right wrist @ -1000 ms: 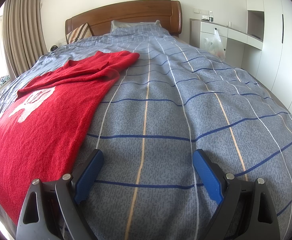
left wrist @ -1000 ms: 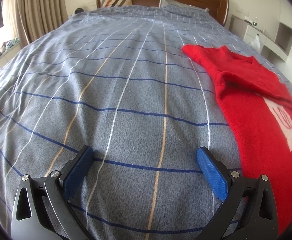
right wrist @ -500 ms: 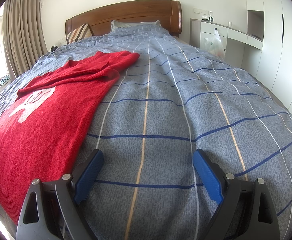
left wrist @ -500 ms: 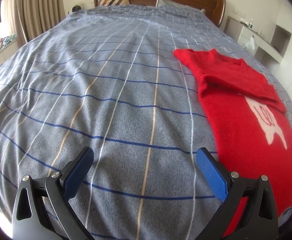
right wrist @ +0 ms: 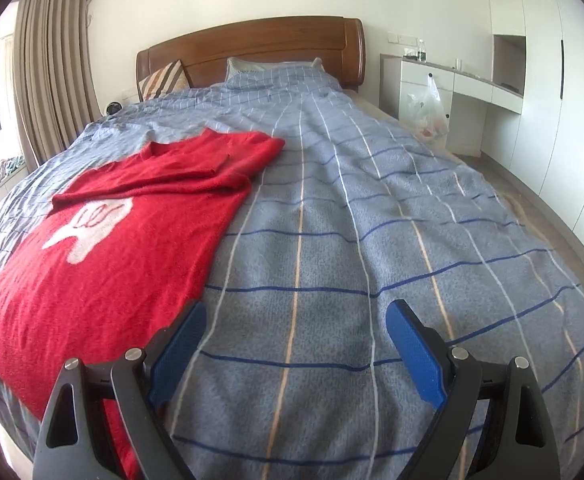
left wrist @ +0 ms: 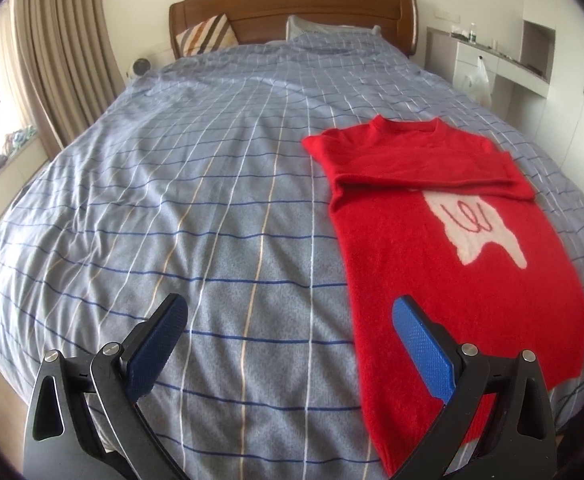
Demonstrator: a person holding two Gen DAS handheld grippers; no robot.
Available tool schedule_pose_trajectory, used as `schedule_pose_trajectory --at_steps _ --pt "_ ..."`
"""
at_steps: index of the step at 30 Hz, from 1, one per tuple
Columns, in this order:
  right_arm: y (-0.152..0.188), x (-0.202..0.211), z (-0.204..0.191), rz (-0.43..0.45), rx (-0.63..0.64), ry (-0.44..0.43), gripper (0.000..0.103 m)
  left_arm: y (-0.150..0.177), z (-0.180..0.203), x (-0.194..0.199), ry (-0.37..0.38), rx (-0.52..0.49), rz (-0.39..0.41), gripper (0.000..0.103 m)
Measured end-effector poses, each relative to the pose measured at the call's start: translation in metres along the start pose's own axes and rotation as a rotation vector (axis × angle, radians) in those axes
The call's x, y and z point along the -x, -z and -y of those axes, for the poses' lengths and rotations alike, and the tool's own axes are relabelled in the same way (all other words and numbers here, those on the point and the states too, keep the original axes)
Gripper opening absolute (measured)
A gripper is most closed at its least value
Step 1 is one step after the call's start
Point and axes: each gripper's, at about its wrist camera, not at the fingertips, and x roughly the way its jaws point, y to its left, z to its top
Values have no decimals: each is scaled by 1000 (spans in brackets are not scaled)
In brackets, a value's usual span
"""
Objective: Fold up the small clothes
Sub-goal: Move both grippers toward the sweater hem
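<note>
A red sweater with a white motif lies flat on the blue checked bed cover, both sleeves folded across its chest, hem toward me. It also shows in the right wrist view at the left. My left gripper is open and empty, raised above the cover, with its right finger over the sweater's left hem edge. My right gripper is open and empty, raised above the cover, with its left finger beside the sweater's right edge.
A wooden headboard and pillows stand at the far end. Curtains hang at the left. A white desk with a plastic bag hanging from it stands at the right, beside bare floor.
Both grippers have pulled back and risen from the bed. More of the sweater and room is in view. Both stay open.
</note>
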Motion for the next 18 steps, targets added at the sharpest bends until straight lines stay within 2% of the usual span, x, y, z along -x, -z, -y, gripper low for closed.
schedule_pose_trajectory --at_steps 6,12,15,18 --pt "-12 22 -10 -18 17 -21 91 3 3 -9 -36 2 -25 102" --pt "-10 29 -31 -39 25 -70 91 5 3 -4 -38 24 -29 102" --pt "-7 34 -45 -70 55 -116 91 15 1 2 11 39 -72 102" --pt "-5 51 -50 -96 88 -152 91 41 1 10 117 59 -133 102"
